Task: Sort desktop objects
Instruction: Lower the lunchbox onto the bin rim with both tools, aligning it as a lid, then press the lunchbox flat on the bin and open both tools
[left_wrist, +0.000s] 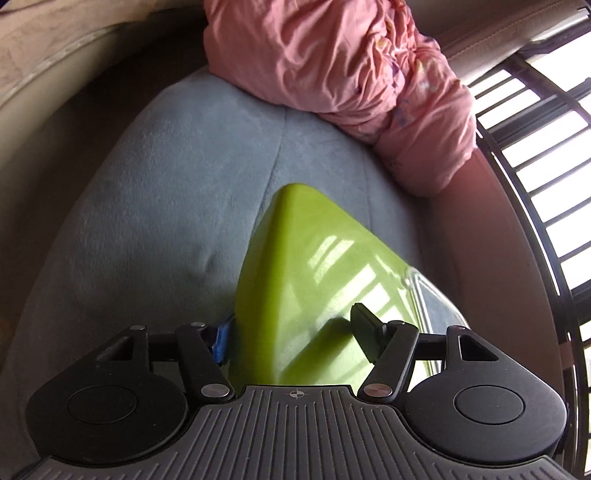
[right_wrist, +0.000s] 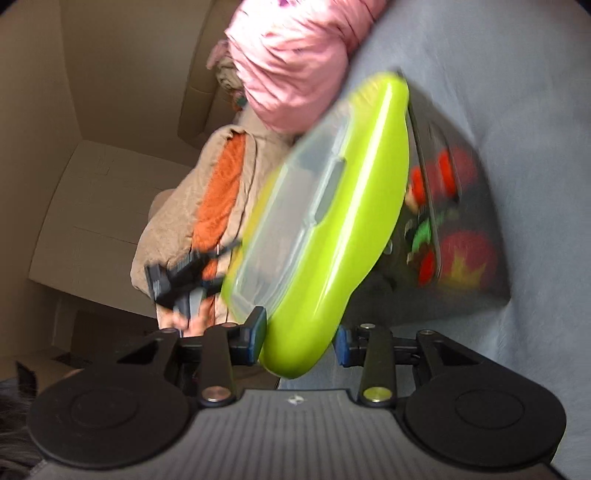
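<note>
Green box (left_wrist: 314, 266) with a clear lid (right_wrist: 295, 206), held off the grey blanket (left_wrist: 155, 192) between two grippers. The left gripper (left_wrist: 295, 336) has its fingers (left_wrist: 364, 334) clamped on one end of the box (a blue pad shows at one side, a black finger lies on the green shell at the other). The right gripper (right_wrist: 301, 341) grips the opposite end, its left finger touching the shell; contact at the right pad cannot be told for motion blur. Behind the box lie pink bedding (left_wrist: 332, 59), a tan and orange cloth (right_wrist: 218, 192) and a dark printed bag (right_wrist: 454, 221). The far gripper appears as a dark blurred shape in the right wrist view.
</note>
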